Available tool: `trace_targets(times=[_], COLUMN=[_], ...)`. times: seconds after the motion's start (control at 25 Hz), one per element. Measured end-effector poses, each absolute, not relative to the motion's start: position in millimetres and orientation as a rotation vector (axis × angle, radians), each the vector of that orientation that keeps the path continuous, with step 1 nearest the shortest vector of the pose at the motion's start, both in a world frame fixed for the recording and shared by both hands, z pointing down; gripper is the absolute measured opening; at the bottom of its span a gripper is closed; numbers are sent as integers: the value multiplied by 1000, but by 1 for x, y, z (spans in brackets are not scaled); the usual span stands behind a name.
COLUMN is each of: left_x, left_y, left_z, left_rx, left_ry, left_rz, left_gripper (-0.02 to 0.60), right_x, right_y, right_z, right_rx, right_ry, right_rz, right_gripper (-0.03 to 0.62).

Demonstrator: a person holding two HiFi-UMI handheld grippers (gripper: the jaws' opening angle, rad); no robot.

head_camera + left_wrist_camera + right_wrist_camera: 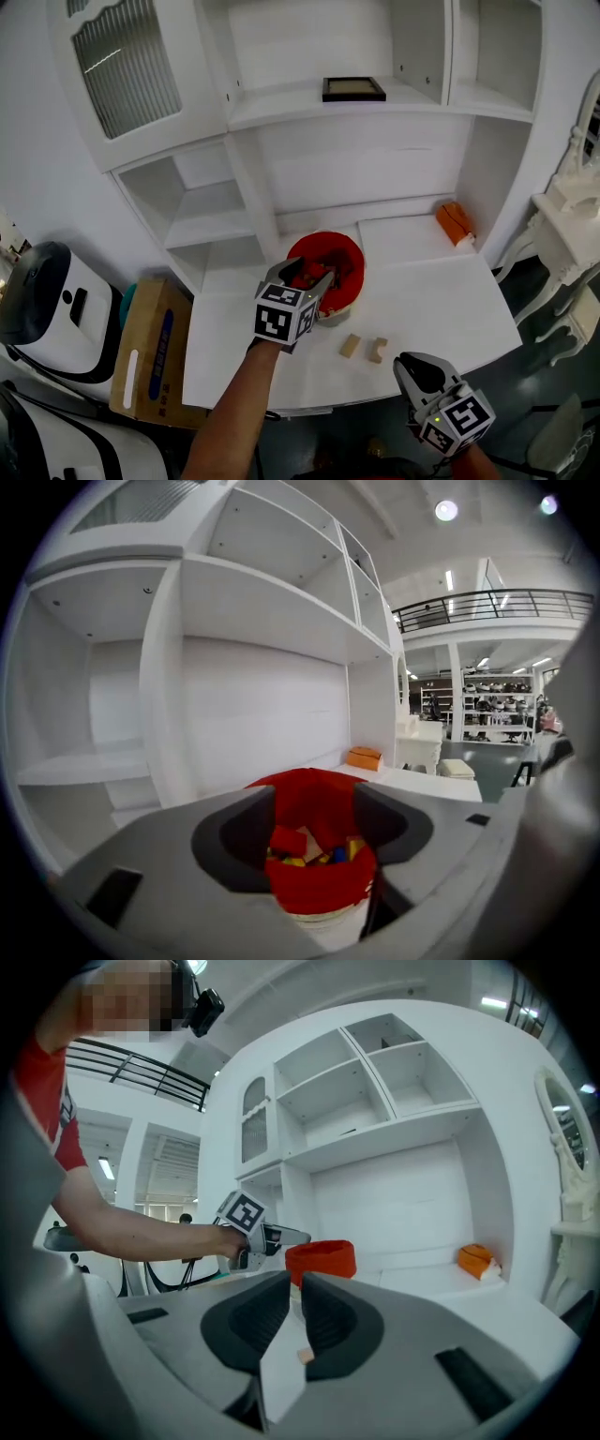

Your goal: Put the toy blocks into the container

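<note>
Centre of the head view: red container (330, 237) stands on the white desk (450, 300), toward the back edge. It already holds mixed coloured blocks (287, 842).

Left gripper (307, 277) hangs over the container's near rim. Fingers are spread as wide as they go, with nothing between the pads. Left gripper view looks between them straight into the container. Reading: a drop position, kept above the opening so that a released block lands inside, not on the desk.

Left wooden block (350, 346) and right wooden block (377, 351) lie near each other on the desk, below the container in frame, not yet collected.

Right gripper (410, 367), lower right of frame, points toward them. Only a narrow gap between its fingers; it holds nothing. In the right gripper view one wooden block shows low in that gap, some way off.

Judgement: right gripper is lined up for the next pick and must open wider first. Two blocks visibly remain.
</note>
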State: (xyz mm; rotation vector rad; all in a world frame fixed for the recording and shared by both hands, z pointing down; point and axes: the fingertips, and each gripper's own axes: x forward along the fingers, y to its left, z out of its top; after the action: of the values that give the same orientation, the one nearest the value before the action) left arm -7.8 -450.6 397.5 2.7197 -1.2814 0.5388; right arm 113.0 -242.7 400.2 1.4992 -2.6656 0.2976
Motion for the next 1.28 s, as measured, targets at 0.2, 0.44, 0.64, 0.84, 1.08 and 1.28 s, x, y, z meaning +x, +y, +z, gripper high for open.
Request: trace_targets(times=[0.2, 0.44, 0.64, 0.84, 1.08, 1.28], left_x=[-4, 11, 12, 3, -5, -7], left_y=[-412, -373, -360, -352, -349, -349], left_z=[361, 364, 375, 382, 388, 403], left_rx=[2845, 2848, 2820, 2825, 2814, 2791], left_ry=[-1322, -1361, -1339, -1326, -1345, -1345], left_rz=[169, 79, 92, 157, 188, 211], left_gripper=[13, 9, 9, 9, 9, 9], right_x=[115, 105, 103, 104, 110, 100], right_y=[-268, -289, -294, -301, -305, -326], right_z=[467, 561, 599, 618, 588, 454], right_rx=[1459, 1341, 1302, 1255, 1328, 1400], right_ry=[-2497, -2202, -2052, -2023, -2144, -2477], right_rz=[392, 433, 453, 452, 409, 220], right_gripper=[140, 186, 184, 160, 79, 78])
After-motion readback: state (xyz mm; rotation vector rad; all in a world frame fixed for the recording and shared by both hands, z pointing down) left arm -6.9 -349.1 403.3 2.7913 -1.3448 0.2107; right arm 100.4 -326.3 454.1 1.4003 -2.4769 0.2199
